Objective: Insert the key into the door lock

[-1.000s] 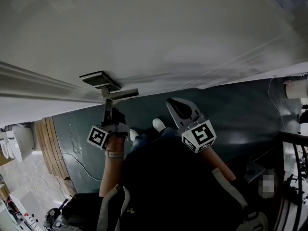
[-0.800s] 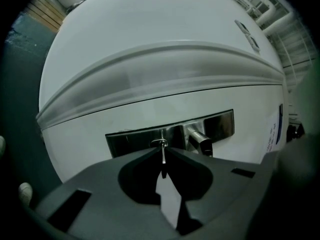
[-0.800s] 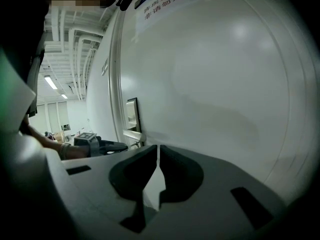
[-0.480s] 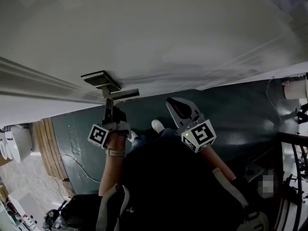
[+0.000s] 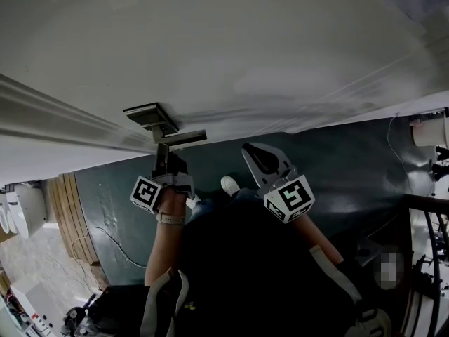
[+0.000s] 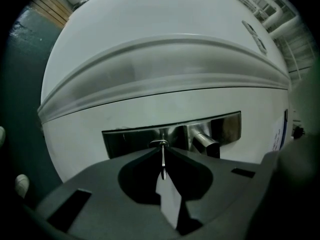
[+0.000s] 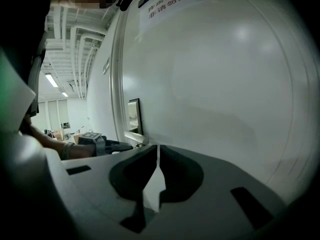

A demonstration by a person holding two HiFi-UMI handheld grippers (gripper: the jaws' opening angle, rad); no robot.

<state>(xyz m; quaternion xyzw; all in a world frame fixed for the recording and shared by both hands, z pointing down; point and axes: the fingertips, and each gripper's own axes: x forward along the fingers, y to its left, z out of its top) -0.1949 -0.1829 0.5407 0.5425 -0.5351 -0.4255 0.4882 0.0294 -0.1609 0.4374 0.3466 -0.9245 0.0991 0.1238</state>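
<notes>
Pinching key (image 6: 162,160) at lock plate (image 6: 131,138), left claw (image 6: 162,149); right claw (image 7: 158,156) closed, empty.

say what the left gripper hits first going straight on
The key clamped in the left gripper would probably touch the steel lock plate on the door first, left of the handle stub; remaining gap unclear.

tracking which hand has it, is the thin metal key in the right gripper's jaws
No, the right gripper has its jaws shut on nothing; the thin metal key is pinched in the left gripper.
</notes>
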